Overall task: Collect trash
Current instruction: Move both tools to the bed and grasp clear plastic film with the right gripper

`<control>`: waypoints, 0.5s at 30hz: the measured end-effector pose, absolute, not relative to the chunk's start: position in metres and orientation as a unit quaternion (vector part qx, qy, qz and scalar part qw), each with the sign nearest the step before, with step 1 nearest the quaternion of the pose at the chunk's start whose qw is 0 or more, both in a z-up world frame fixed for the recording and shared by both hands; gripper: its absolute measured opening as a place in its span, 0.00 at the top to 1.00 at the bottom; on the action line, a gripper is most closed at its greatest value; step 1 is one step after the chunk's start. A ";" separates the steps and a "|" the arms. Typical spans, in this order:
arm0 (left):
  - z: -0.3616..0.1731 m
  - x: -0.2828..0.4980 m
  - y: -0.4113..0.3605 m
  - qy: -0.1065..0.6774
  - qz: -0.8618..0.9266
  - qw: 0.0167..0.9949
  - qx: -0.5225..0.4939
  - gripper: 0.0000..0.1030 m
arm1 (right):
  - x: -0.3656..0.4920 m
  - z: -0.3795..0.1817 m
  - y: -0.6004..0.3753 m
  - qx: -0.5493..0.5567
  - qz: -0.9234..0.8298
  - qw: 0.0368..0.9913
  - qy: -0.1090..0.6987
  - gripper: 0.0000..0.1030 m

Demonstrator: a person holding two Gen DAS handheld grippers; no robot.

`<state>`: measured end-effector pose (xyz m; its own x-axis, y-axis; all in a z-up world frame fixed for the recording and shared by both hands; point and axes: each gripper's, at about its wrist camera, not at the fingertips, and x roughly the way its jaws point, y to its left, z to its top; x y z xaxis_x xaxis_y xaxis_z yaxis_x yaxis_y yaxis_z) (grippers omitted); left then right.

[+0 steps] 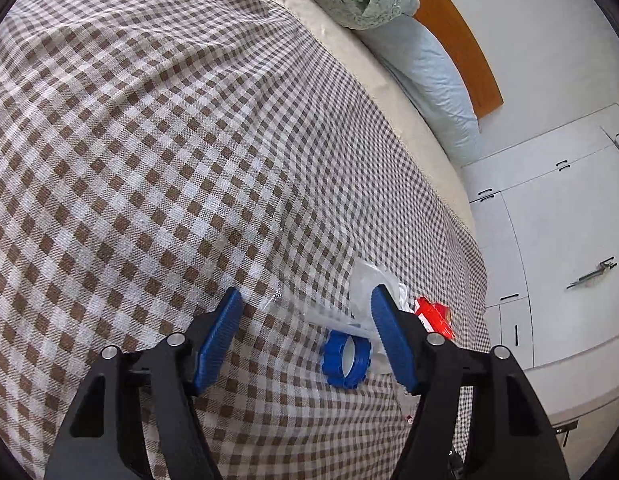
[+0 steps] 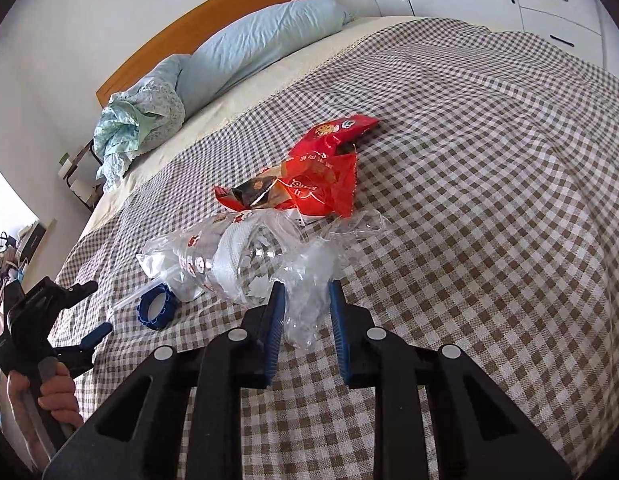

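The right gripper (image 2: 305, 312), low centre of its view, is clenched on a crumpled clear plastic wrapper (image 2: 309, 276) to lift it off the checked bedspread (image 2: 489, 160). The left gripper (image 1: 305, 320) hovers released over a blue ridged plastic ring (image 1: 346, 360), likely its pickup. A torn red snack packet (image 2: 321, 172) lies just beyond.

Checked bedspread (image 2: 489, 184) lies bare beyond red wrapper (image 2: 321, 184).

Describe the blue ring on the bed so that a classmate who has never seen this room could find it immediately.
Start at the checked bedspread and find the trash pile in its middle. At the pile's near-left edge, beside the clear plastic bottle, lies the blue ring. It alone is solid blue and notched like a gear; its neighbours are clear or red.
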<state>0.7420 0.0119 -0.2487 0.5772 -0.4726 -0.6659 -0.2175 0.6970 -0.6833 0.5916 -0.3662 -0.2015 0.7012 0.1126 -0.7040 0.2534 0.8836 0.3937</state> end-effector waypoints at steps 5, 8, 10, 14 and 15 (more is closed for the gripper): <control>-0.259 0.755 0.001 0.473 -0.067 0.788 -0.388 0.92 | 0.593 -0.204 -0.355 0.219 -0.035 0.894 0.390 0.78; -0.266 0.753 0.004 0.482 -0.068 0.771 -0.411 1.00 | 0.594 -0.208 -0.353 0.223 -0.035 0.890 0.397 0.78; -0.263 0.747 0.014 0.467 -0.069 0.768 -0.432 1.00 | 0.593 -0.205 -0.351 0.221 -0.036 0.890 0.396 0.78; -0.233 0.737 0.028 0.429 -0.089 0.778 -0.450 1.00 | 0.589 -0.191 -0.344 0.206 -0.031 0.899 0.386 0.78; -0.221 0.733 0.029 0.416 -0.094 0.788 -0.444 1.00 | 0.587 -0.189 -0.343 0.202 -0.031 0.900 0.384 0.78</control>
<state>0.7332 0.0285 -0.2208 0.6358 -0.5181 -0.5721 -0.2219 0.5873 -0.7784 0.5873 -0.3435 -0.1888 0.7030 0.0987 -0.7043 0.2114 0.9166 0.3394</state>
